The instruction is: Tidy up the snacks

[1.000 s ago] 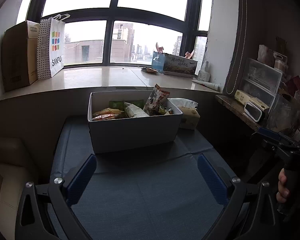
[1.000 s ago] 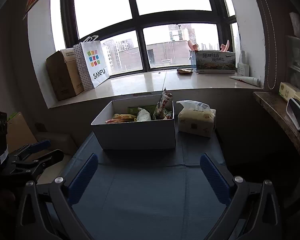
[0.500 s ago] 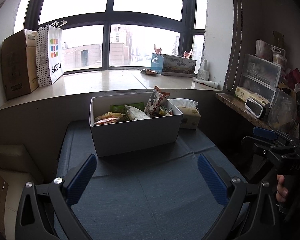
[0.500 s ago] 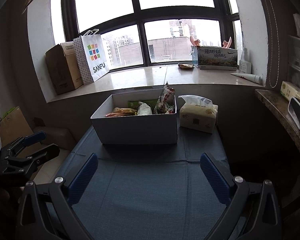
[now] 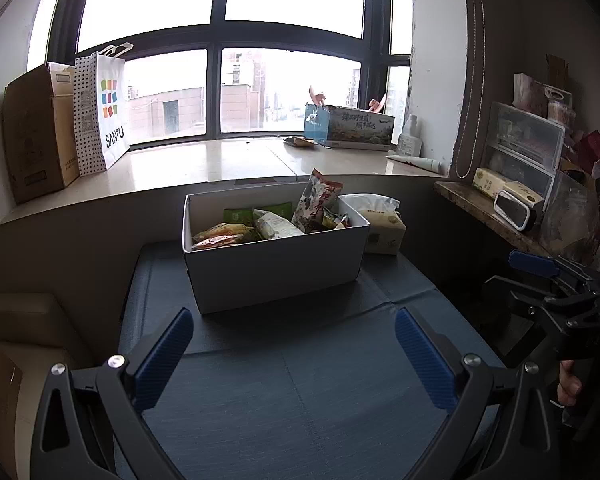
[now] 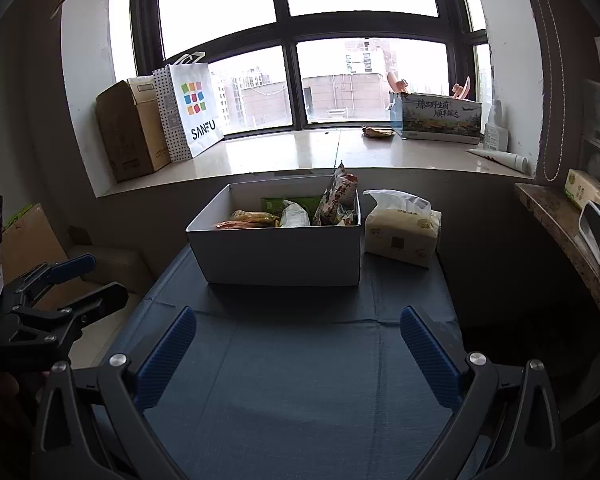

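Note:
A white open box (image 5: pixel 276 268) (image 6: pixel 280 256) stands on the blue table cloth (image 5: pixel 300 392) (image 6: pixel 300 380) at the far side. Several snack packets lie in it: orange ones (image 5: pixel 220 234) (image 6: pixel 252 218) at the left, a white one (image 5: pixel 276 226), a green one (image 5: pixel 240 214), and a red-and-white bag (image 5: pixel 320 200) (image 6: pixel 338 196) standing upright at the right. My left gripper (image 5: pixel 296 344) is open and empty, well short of the box. My right gripper (image 6: pixel 298 340) is open and empty too. Each gripper shows at the edge of the other's view.
A tissue pack (image 5: pixel 382 226) (image 6: pixel 402 232) sits right of the box. The windowsill holds a cardboard box (image 5: pixel 36 132), a SANFU bag (image 5: pixel 104 116), a printed carton (image 5: pixel 352 126) and a tube (image 5: pixel 416 162). A cluttered shelf (image 5: pixel 500 216) is at the right.
Both grippers have pulled back and risen a little, so the box looks smaller and higher in the views. Both stay open and empty.

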